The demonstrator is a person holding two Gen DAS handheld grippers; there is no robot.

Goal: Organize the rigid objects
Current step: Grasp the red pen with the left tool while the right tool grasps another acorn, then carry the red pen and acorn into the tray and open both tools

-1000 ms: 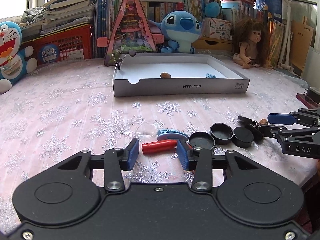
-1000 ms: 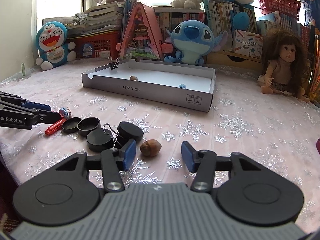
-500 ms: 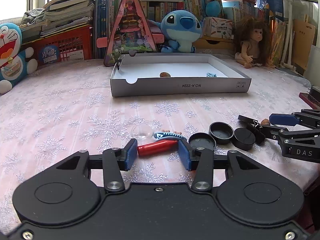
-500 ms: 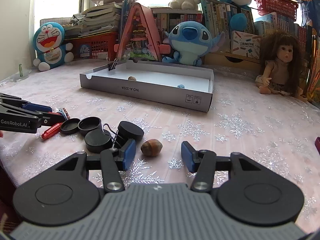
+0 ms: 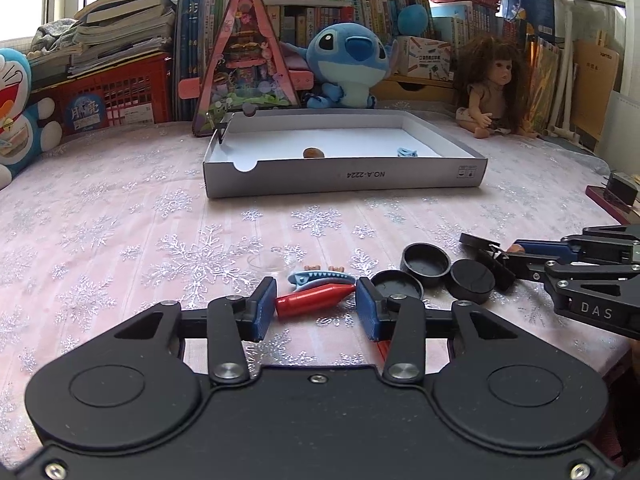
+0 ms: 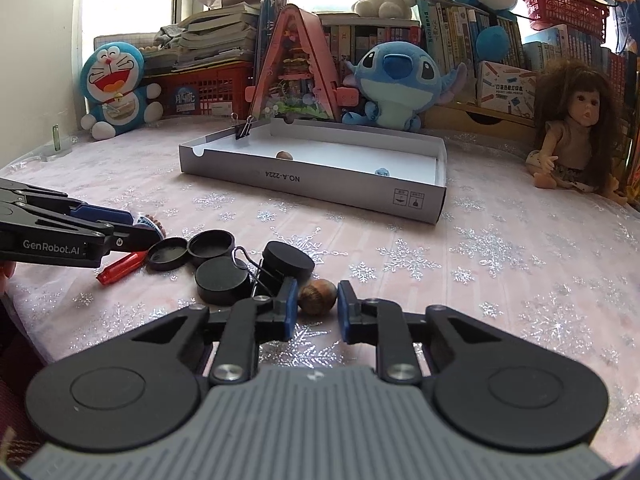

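My left gripper (image 5: pixel 316 300) has a red bullet-shaped stick (image 5: pixel 314 298) lying lengthwise between its blue pads. Both ends touch the pads, and the jaws are closing. From the right wrist view the left gripper (image 6: pixel 148 230) hovers over that red stick (image 6: pixel 120 268). My right gripper (image 6: pixel 318 298) is closing on a brown nut (image 6: pixel 317 296), with both pads against its sides. Beside the grippers lie three black round caps (image 5: pixel 425 258) and a blue toothed hair clip (image 5: pixel 320 278). A grey shallow box (image 5: pixel 344 178) stands farther back, with a nut (image 5: pixel 313 153) and a blue clip (image 5: pixel 407 153) inside.
A black binder clip (image 6: pixel 256 268) lies among the caps next to the right gripper. A small clear dome (image 5: pixel 269 261) sits on the snowflake cloth. Plush toys, a doll (image 5: pixel 492 88), books and red baskets line the far edge. The table drops off at the near right.
The right gripper's jaws have closed from wide apart onto the nut. Between the left pads the red stick has tilted, its pointed end now higher on the right.
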